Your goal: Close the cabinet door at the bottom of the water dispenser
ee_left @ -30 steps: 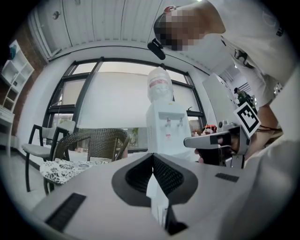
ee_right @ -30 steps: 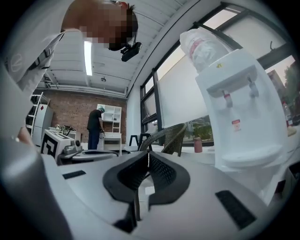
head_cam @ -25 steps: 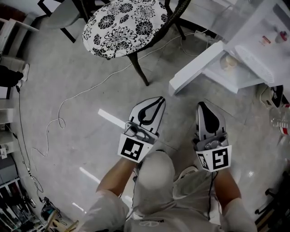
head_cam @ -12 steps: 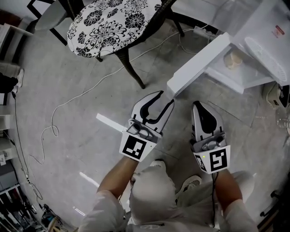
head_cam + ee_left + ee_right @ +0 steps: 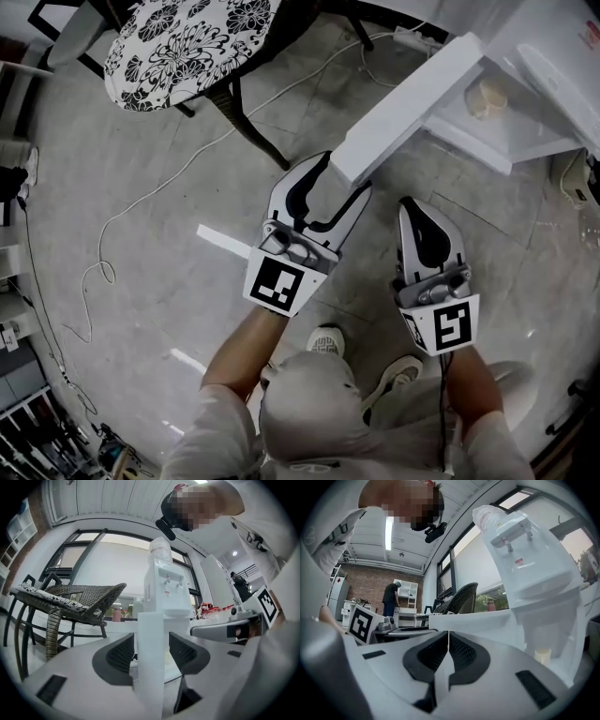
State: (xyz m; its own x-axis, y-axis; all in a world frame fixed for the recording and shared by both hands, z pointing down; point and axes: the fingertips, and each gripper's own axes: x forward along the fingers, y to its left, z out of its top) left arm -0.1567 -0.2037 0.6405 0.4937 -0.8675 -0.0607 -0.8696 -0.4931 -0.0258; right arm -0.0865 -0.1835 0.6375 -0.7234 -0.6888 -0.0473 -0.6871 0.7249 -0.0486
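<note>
1. Reaching around the free edge of the door (image 5: 403, 108), the left gripper (image 5: 336, 178) looks ready to swing it shut. Its fingers are opening, with the edge between them, not squeezed.
2. The door sticks out wide open from the bottom of the water dispenser (image 5: 165, 585).
3. The right gripper (image 5: 424, 220) waits just beside the door, fingers together, holding nothing.

Plain white cabinet door (image 5: 408, 108), flat and upright, swung wide open. Hinged at the base of the white water dispenser (image 5: 553, 61) at far right. Angled out leftward and nearer, narrow free edge nearest.
</note>
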